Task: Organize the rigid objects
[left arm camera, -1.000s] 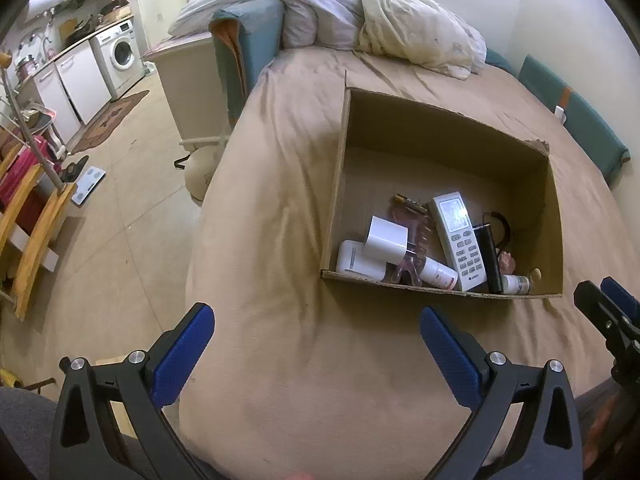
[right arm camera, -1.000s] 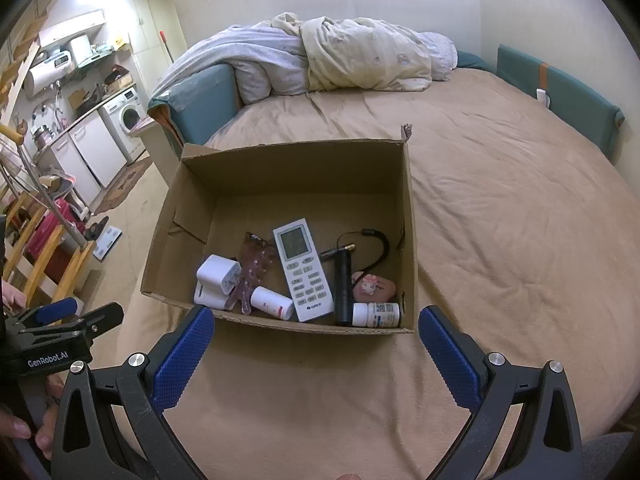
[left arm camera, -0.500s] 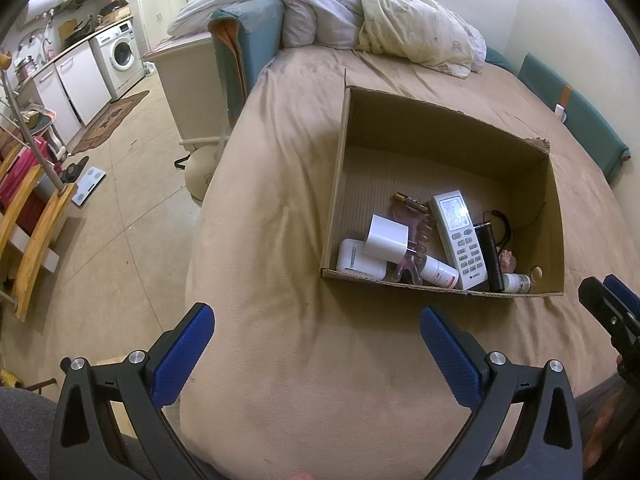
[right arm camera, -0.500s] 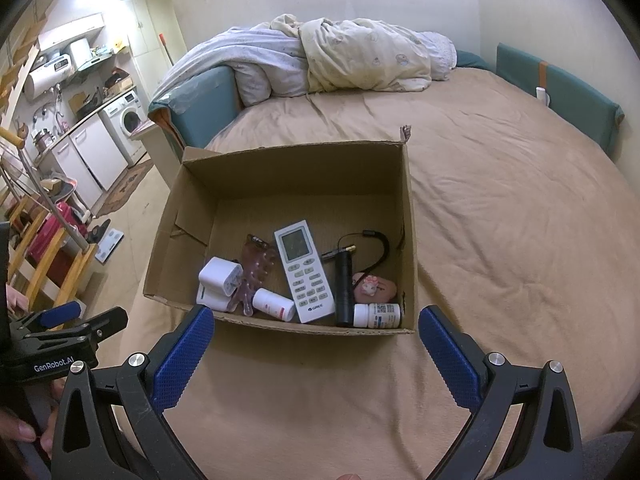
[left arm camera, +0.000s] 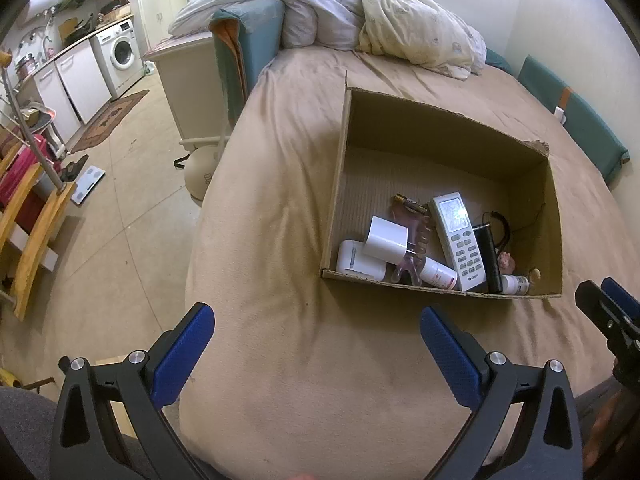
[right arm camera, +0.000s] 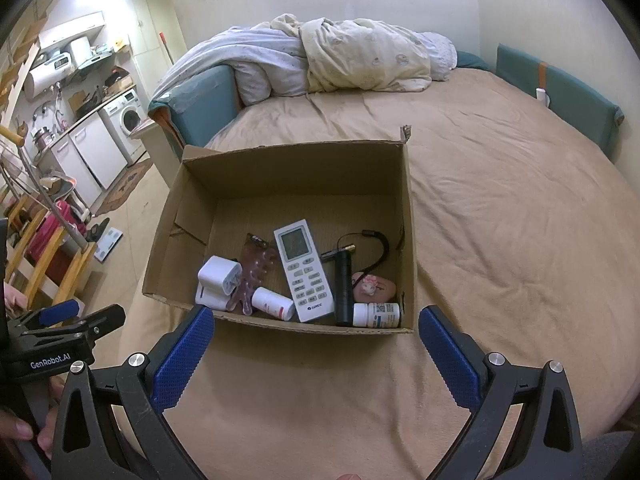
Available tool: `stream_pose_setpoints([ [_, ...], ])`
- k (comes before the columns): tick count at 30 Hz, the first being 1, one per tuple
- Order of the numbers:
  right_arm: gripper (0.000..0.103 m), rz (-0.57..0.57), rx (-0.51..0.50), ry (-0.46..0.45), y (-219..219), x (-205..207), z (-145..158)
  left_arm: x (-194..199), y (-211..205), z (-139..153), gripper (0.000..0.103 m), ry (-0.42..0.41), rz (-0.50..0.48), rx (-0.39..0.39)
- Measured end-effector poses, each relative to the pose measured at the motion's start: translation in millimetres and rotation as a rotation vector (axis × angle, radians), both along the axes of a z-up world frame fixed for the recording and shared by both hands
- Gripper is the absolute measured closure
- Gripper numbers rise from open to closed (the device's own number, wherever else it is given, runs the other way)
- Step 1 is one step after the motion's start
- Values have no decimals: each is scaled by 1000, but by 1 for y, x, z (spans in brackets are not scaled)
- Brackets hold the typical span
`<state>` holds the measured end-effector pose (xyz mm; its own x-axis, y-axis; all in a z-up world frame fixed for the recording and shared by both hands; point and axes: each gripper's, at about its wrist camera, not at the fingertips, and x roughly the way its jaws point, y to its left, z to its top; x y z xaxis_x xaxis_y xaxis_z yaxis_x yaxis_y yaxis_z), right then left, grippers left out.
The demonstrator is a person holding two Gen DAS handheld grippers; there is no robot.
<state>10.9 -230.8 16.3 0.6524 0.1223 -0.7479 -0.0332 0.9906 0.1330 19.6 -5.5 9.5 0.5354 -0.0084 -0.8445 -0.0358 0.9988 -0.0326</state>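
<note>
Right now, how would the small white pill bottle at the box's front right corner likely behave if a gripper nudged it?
The white pill bottle lies on its side, so it would probably roll. It looks small and plastic, likely light and rigid. The black cylinder beside it may block rolling leftward.

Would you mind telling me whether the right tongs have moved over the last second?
Barely: in the right wrist view the cardboard box sits slightly further right, so the open right tongs drifted slightly left.

My left gripper and right gripper hover side by side, fingers spread wide, nothing between them.
</note>
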Motion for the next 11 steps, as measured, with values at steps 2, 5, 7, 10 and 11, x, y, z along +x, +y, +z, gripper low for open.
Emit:
stream_pose_setpoints([
  [2, 0, 0, 1, 0, 0, 0, 0, -1, 0, 0, 1, -2, 2, -3],
  [5, 0, 0, 0, 1, 0, 0, 0, 0, 0, -1, 1, 4, 3, -8],
  [7, 0, 0, 1, 0, 0, 0, 0, 0, 0, -1, 1, 2, 0, -13],
  [10, 0, 1, 1, -1, 0, 0, 0, -1, -1, 0, 1, -5, -6, -7],
  [11, 0, 1, 1, -1, 1, 0, 0, -1, -2, 0, 1, -5, -11, -11],
])
